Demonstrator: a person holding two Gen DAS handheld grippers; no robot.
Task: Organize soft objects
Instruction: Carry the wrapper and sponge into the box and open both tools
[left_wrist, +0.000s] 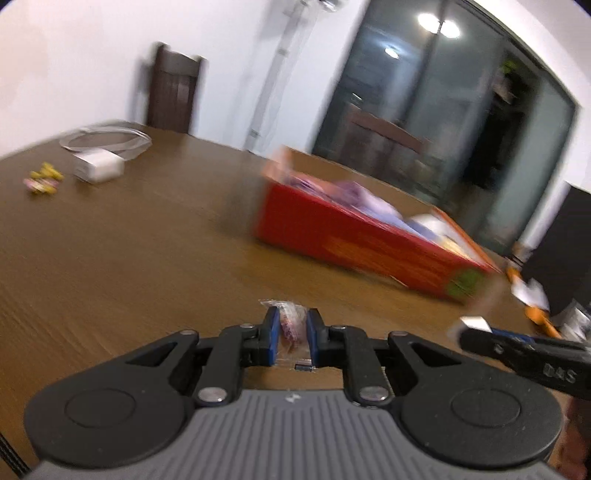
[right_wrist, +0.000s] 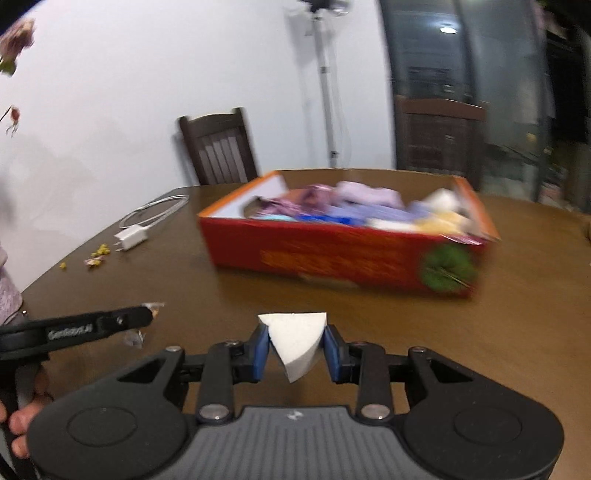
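White foam wedge (right_wrist: 295, 341) pinched between blue-padded fingers (right_wrist: 260, 354), glossy red box (right_wrist: 332, 258) beyond.

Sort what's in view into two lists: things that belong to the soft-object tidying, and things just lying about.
Part of the job:
- white sponge wedge in right gripper
- clear packet in left gripper
- red box of soft items

Lying about:
- white charger with cable
- small yellow bits
- chair
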